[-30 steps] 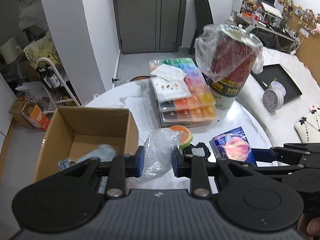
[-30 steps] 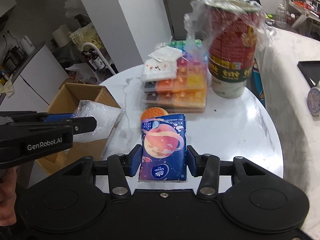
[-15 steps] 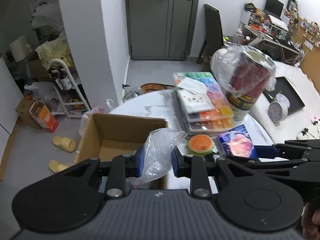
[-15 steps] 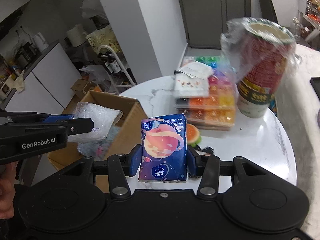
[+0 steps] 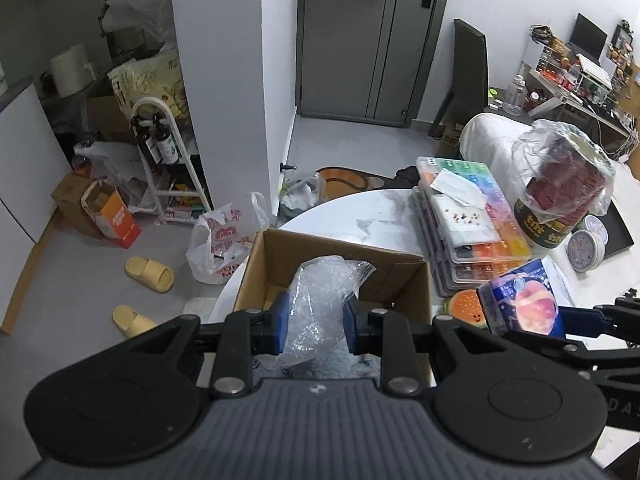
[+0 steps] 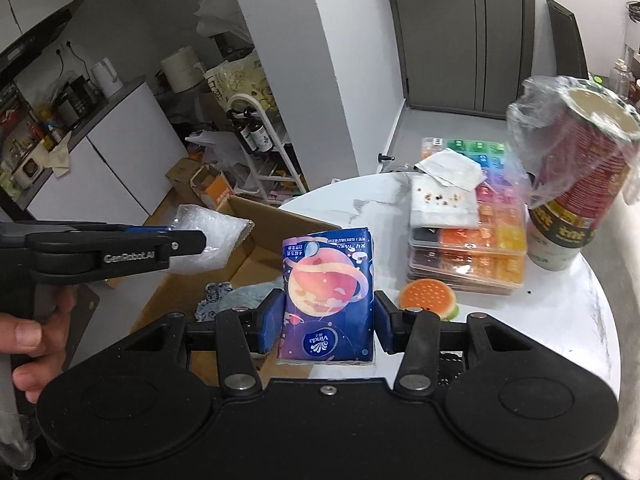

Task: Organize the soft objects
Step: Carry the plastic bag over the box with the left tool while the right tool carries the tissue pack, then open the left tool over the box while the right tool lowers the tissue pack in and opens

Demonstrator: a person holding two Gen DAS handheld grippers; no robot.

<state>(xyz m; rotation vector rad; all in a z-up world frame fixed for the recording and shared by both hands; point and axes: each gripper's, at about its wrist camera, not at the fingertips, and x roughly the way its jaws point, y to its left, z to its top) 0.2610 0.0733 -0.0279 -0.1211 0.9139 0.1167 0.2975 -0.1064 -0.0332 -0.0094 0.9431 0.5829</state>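
Note:
My left gripper (image 5: 314,326) is shut on a clear bubble-wrap bag (image 5: 320,304) and holds it above the open cardboard box (image 5: 340,252). In the right wrist view the bag (image 6: 208,240) hangs over the box (image 6: 256,216). My right gripper (image 6: 326,322) is shut on a blue Vinda tissue pack (image 6: 328,296), held above the table just right of the box. The pack also shows in the left wrist view (image 5: 524,304). A grey-blue cloth (image 6: 236,294) lies inside the box. An orange burger-shaped squishy (image 6: 430,300) sits on the white table (image 6: 560,320).
Stacked colourful bead organizers (image 5: 468,236) with a white pouch on top stand behind the squishy. A tall red cup in plastic wrap (image 5: 560,196) stands at the right. Round tins (image 5: 584,244) and a black tray lie further right. Slippers and bags are on the floor left.
Both grippers have risen and moved left. The bubble-wrap bag is now over the box opening, and the tissue pack hangs near the box's right wall.

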